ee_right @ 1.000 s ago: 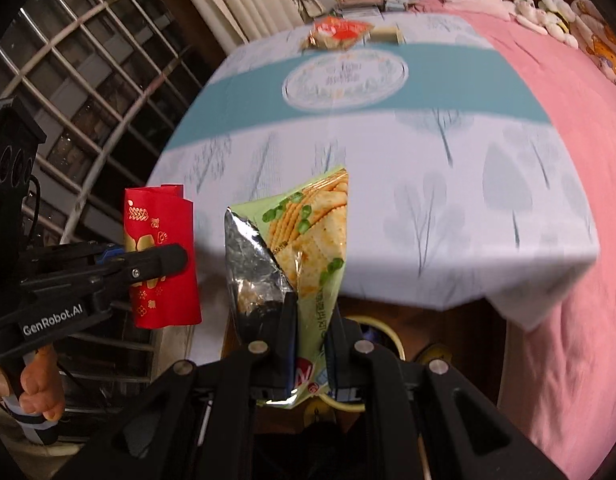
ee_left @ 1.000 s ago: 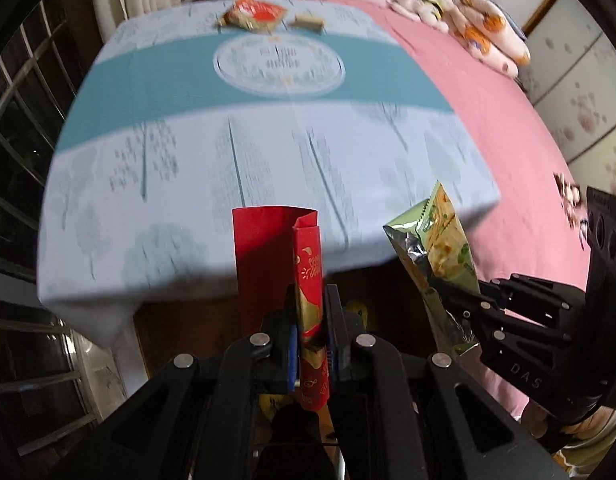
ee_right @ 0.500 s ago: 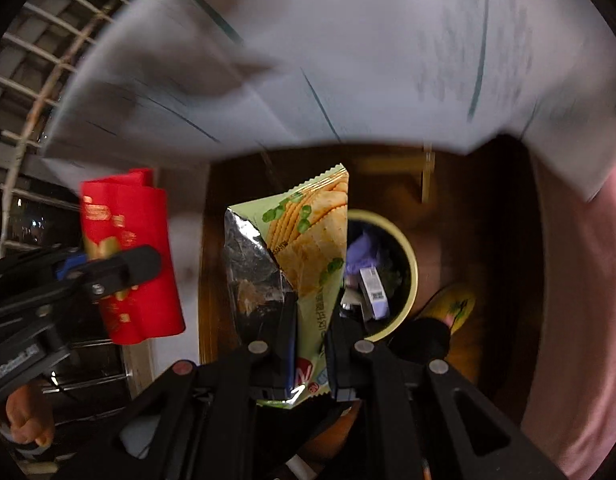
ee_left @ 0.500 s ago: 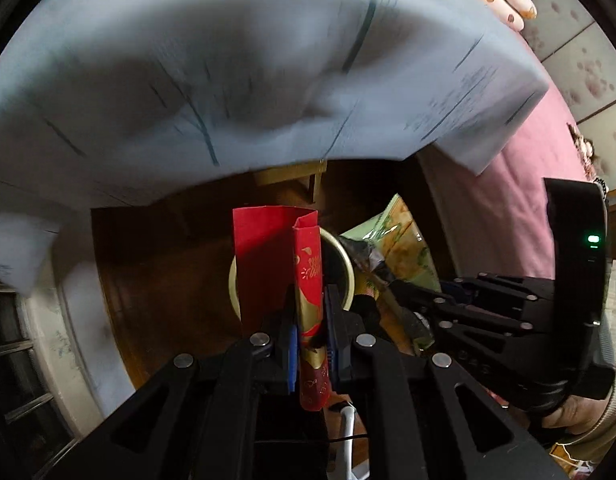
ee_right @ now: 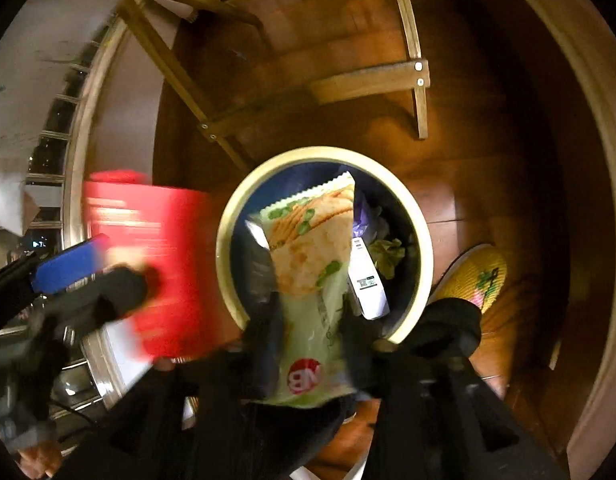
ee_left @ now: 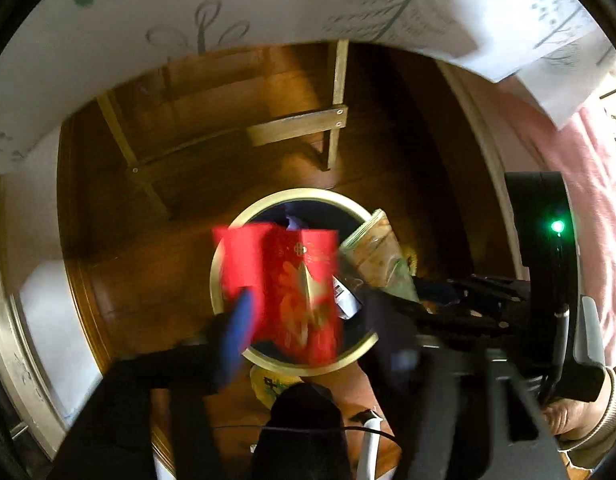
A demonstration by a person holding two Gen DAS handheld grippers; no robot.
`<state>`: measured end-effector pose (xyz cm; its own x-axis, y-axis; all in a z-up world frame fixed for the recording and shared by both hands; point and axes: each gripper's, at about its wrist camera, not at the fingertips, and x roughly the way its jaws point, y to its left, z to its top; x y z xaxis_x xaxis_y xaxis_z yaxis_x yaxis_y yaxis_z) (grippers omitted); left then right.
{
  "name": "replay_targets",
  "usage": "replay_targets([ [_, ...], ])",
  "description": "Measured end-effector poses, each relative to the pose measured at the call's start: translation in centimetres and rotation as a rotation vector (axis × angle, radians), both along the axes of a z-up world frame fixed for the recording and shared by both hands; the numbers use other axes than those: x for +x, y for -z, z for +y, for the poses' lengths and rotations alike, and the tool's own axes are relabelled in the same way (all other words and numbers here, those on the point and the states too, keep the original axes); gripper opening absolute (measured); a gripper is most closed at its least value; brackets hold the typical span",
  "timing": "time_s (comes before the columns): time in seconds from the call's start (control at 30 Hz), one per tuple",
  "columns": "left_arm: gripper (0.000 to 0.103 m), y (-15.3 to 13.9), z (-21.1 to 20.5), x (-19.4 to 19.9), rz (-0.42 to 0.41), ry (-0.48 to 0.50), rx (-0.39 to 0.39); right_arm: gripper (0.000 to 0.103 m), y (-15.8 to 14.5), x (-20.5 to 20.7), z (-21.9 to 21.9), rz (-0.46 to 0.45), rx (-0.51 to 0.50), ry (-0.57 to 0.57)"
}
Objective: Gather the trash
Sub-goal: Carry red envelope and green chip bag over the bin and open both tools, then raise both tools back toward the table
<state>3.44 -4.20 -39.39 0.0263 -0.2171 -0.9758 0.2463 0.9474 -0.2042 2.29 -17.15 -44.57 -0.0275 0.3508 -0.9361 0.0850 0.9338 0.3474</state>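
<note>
A round bin with a cream rim (ee_left: 292,196) (ee_right: 320,154) stands on the wooden floor right below both grippers. In the left wrist view, a red paper packet (ee_left: 284,292) hangs blurred over the bin between the spread fingers of my left gripper (ee_left: 312,326), whose jaws are opening. My right gripper (ee_right: 310,328) has a green cracker bag (ee_right: 312,256) between its fingers above the bin; its jaws are opening too. The bag (ee_left: 380,256) also shows in the left wrist view, and the red packet (ee_right: 164,260) in the right wrist view.
The bin holds a white box (ee_right: 368,280) and crumpled wrappers. Wooden table legs with a crossbar (ee_left: 296,126) stand just behind it, under the hanging tablecloth (ee_left: 268,0). A yellow slipper (ee_right: 476,276) lies right of the bin. Pink bedding (ee_left: 588,184) is at right.
Both grippers have dropped from table height to just above the bin. Both sets of jaws, shut on the red packet and the cracker bag before, now stand apart.
</note>
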Motion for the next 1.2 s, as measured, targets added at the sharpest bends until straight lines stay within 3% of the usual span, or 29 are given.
replay_targets([
  [0.07, 0.070, 0.2, 0.2, 0.0, -0.006, -0.007, 0.011, 0.047, 0.6, 0.0, -0.2, 0.001, 0.009, 0.014],
  [0.23, 0.083, -0.2, 0.9, -0.1, -0.020, -0.040, 0.049, 0.048, -0.5, 0.2, -0.4, -0.013, 0.017, 0.034],
  [0.47, 0.088, -5.4, 2.8, 0.0, -0.065, -0.125, 0.052, 0.048, -5.4, 0.3, -0.7, -0.070, 0.017, 0.038],
  [0.73, 0.089, -16.0, 4.8, -0.1, -0.151, -0.162, 0.012, 0.048, -15.4, 0.5, -1.0, -0.151, 0.020, 0.058],
  [0.93, 0.089, -26.2, 6.3, 0.4, -0.265, -0.149, 0.012, 0.048, -24.5, 0.3, -0.9, -0.250, 0.017, 0.085],
  [1.2, 0.089, -37.4, 8.8, 1.9, -0.444, -0.162, -0.017, 0.048, -35.5, 1.1, -1.1, -0.409, 0.019, 0.125],
])
